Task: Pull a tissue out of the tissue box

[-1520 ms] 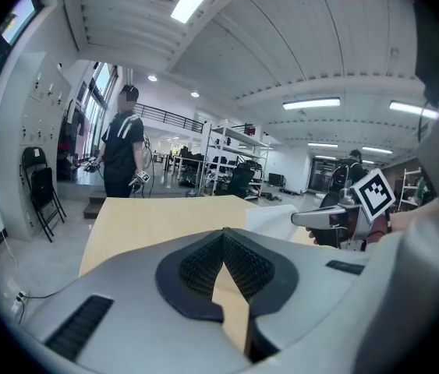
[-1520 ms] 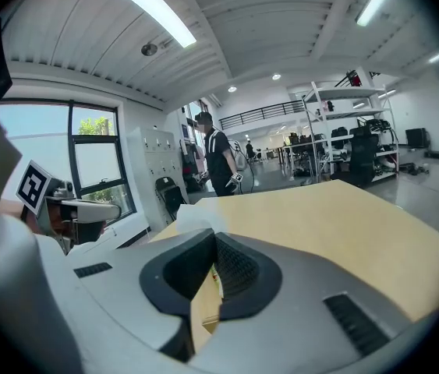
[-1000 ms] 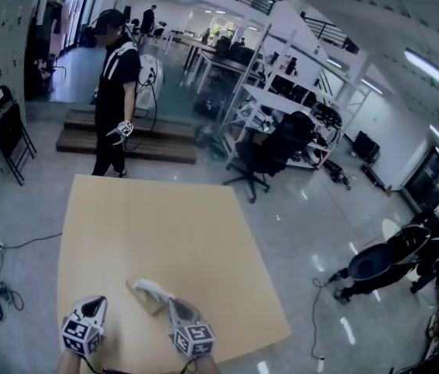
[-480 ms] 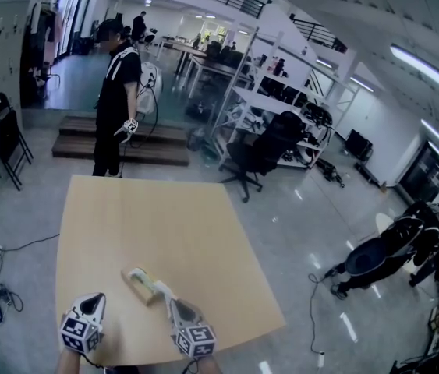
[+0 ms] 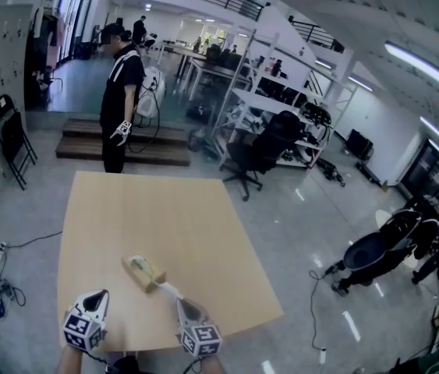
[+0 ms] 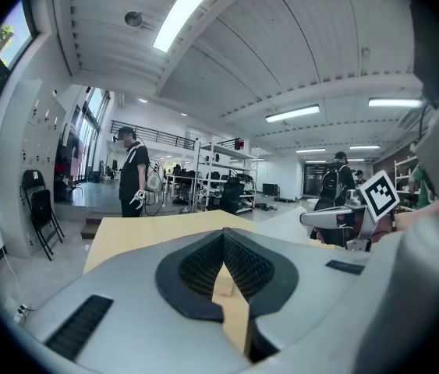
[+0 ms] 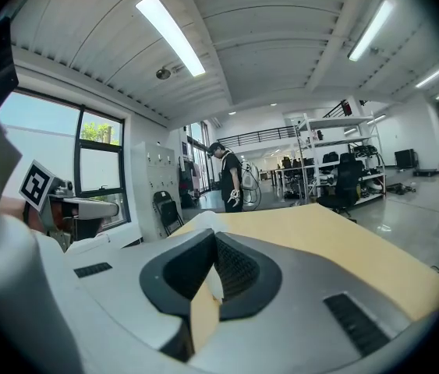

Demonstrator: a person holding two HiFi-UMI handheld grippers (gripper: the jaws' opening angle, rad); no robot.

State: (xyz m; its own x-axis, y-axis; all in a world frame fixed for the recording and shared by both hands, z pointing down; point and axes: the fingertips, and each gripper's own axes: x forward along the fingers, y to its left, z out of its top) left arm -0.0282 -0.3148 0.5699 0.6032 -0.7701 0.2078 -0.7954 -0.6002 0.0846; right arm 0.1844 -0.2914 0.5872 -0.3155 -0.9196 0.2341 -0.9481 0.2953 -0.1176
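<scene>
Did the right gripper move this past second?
Yes: the right gripper, gripping the tissue, has pulled back from the tissue box toward the table's near edge.

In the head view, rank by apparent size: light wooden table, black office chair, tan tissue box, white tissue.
1. light wooden table
2. black office chair, farther off, so likely bigger than it looks
3. tan tissue box
4. white tissue, smallest
</scene>
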